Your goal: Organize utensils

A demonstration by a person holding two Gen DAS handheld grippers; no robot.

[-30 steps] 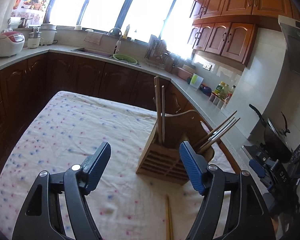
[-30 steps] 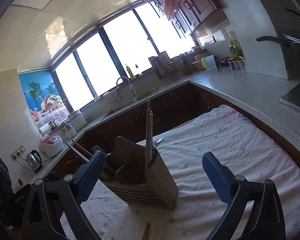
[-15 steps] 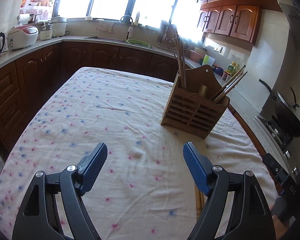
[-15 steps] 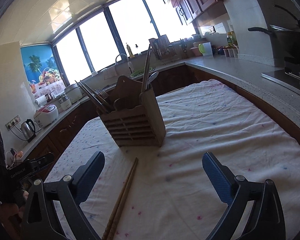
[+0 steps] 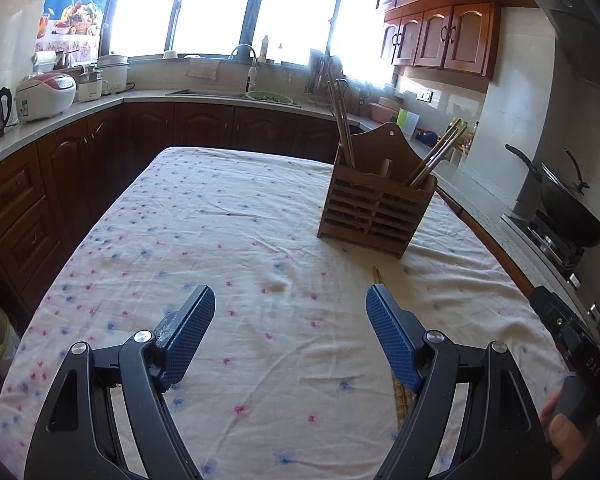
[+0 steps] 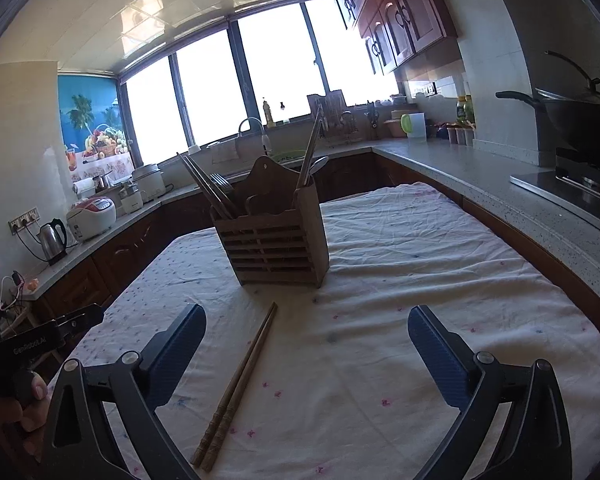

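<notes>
Kitchen table | a pair of wooden chopsticks lies on the floral cloth before the slatted utensil holder, long axis toward it | right gripper nearer, jaws wide, empty, chopsticks between them | left gripper likewise wide, empty.

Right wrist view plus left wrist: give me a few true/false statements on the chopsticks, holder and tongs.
1. A pair of chopsticks lies flat on the tablecloth. True.
2. The right tongs are clamped on that pair. False: they are open, the pair lying untouched between the fingers.
3. The wooden holder stands upright with utensils in it. True.
4. The left tongs hold a spoon. False: they are open and empty.
5. The loose chopsticks lean against the holder. False: they lie apart from it, nearer the camera.
</notes>
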